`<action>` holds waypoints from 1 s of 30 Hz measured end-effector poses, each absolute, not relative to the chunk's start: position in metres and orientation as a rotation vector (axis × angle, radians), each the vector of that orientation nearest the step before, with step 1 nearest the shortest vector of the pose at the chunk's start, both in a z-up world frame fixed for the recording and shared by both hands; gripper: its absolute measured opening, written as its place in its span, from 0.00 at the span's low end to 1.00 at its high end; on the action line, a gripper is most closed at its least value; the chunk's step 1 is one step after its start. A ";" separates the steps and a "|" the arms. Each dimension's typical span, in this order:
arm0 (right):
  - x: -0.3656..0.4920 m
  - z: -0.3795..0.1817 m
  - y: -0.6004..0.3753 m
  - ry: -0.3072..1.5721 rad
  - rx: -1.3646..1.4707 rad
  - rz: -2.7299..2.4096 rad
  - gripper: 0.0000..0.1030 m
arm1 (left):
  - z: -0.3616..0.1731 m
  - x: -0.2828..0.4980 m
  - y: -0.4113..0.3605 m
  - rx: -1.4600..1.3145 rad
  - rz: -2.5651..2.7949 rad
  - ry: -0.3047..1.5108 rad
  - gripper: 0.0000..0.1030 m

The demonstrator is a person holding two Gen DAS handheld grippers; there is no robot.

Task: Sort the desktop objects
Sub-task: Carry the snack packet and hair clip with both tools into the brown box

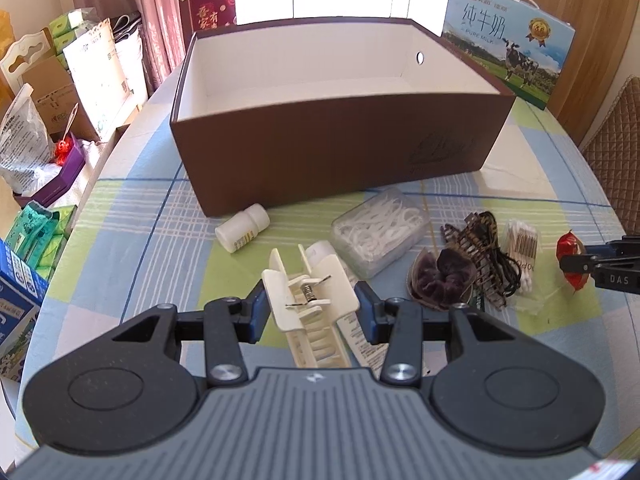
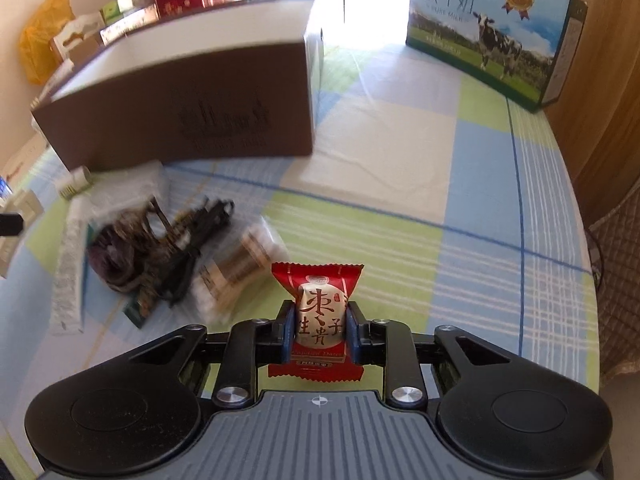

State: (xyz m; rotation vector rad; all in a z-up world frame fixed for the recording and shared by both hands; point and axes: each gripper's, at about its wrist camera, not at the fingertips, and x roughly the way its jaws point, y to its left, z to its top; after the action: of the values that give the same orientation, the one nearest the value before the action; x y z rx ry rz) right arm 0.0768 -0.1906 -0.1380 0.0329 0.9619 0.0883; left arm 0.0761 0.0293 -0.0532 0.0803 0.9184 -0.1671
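My left gripper is shut on a cream hair claw clip, held just above the checked tablecloth in front of the open brown box. In the right wrist view my right gripper is shut on a red-and-white wrapped snack packet, with the pads pressing on its sides. The left wrist view shows that gripper and the packet at the far right. The box has a white inside with nothing visible in it.
On the cloth before the box lie a white bottle, a clear case of floss picks, a purple scrunchie, a brown patterned clip and a pack of cotton swabs. A milk carton stands at the back right.
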 end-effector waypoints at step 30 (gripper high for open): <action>0.302 -0.052 -0.103 0.797 -0.067 0.422 0.22 | 0.013 0.266 0.014 0.021 -0.312 0.763 0.38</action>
State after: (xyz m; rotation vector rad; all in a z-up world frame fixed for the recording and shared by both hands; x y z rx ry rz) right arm 0.3020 -0.1026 -0.0515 -0.0669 0.7970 0.4218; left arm 0.2660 0.0136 0.0127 0.0209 0.7627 -0.3123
